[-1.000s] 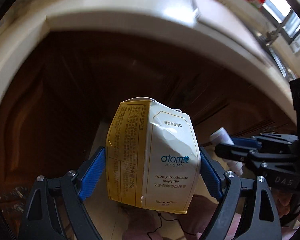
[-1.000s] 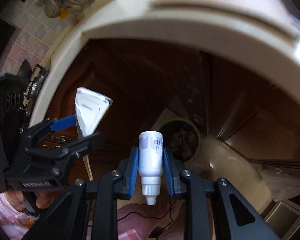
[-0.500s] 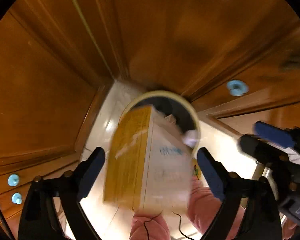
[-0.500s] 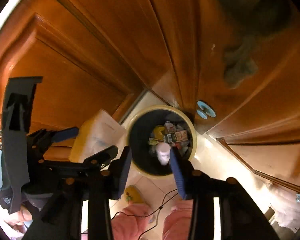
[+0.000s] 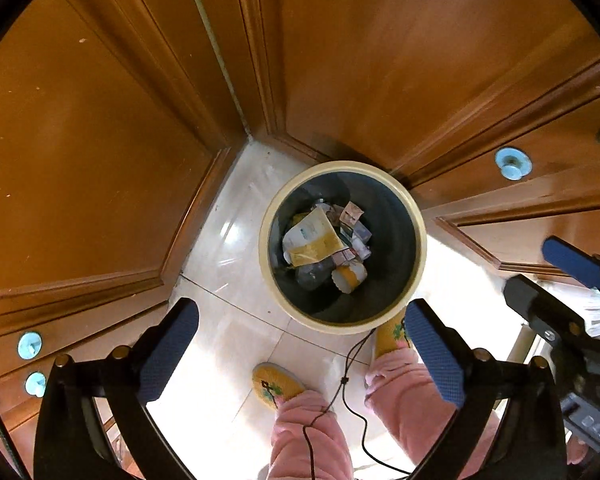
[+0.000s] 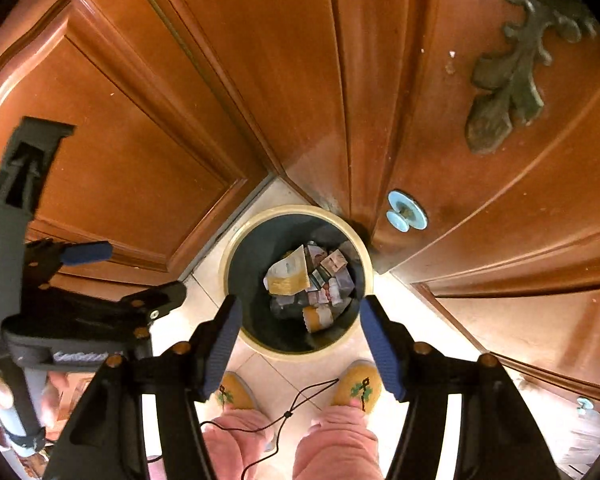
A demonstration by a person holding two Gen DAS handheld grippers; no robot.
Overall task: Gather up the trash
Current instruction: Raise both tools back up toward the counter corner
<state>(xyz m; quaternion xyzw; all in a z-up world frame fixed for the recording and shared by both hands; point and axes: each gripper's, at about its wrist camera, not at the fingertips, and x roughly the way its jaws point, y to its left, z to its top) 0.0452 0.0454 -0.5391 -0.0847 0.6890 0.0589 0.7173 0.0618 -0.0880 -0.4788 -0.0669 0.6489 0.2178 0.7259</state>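
Left wrist view: my left tool [image 5: 300, 354] stands wide, jaws just opened, nothing between them; the toothpaste box [image 5: 314, 237] lies in the trash bin [image 5: 342, 322] ahead.

Right wrist view: my right tool [image 6: 300, 346] is opening, empty, above that bin [image 6: 296, 354].

The trash bin [image 5: 342, 322] stands on the floor [image 5: 228, 248] in the corner where the cabinet doors [image 5: 100, 160] meet, just ahead of your slippers [image 6: 356, 386]. In it, the toothpaste box [image 5: 314, 238] lies on the other trash, left of the paper cup [image 5: 350, 276].
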